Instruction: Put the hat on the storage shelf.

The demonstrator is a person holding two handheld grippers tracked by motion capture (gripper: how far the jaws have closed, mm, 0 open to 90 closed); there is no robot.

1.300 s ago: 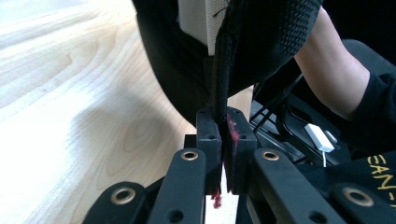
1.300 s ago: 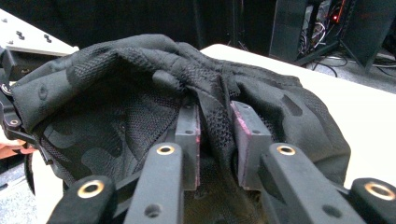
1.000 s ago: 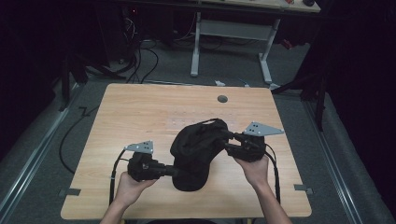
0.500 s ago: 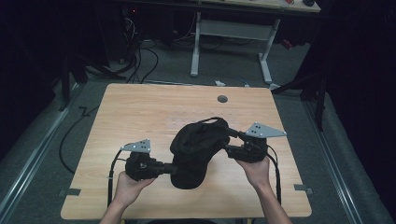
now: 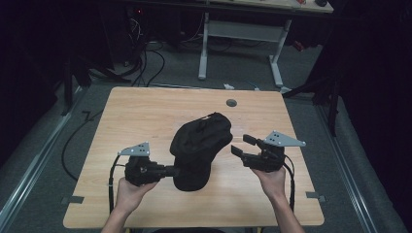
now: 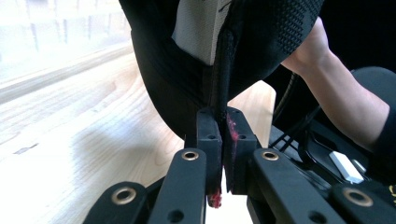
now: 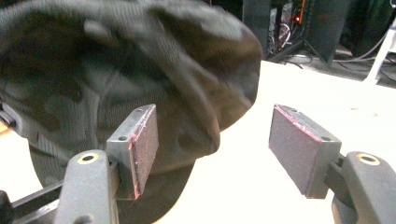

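Handling a black fabric baseball cap [image 5: 199, 145] on the light wooden table [image 5: 141, 111]: it lies near the middle of the table's near half, between the two hands, crown toward the far right, brim end toward the near edge. Judging by the scene, the step is re-gripping or reshaping the cap, so keep the left pinch as the anchor and don't drag the cloth while the right side is free. Next bite for the right should take a firm edge, brim or band, not loose crown fabric, which would likely bunch and slip.

Left gripper [image 5: 171, 171] lies level, pointing right, clamped tight on a seam or edge of the cap; in the left gripper view the pads [image 6: 210, 140] squeeze the dark fabric flat.

Right gripper [image 5: 242, 145] sits just right of the cap, aimed left and slightly away. Its jaws have just been opening; nothing between them, pads [image 7: 299, 140] clear of the cloth.
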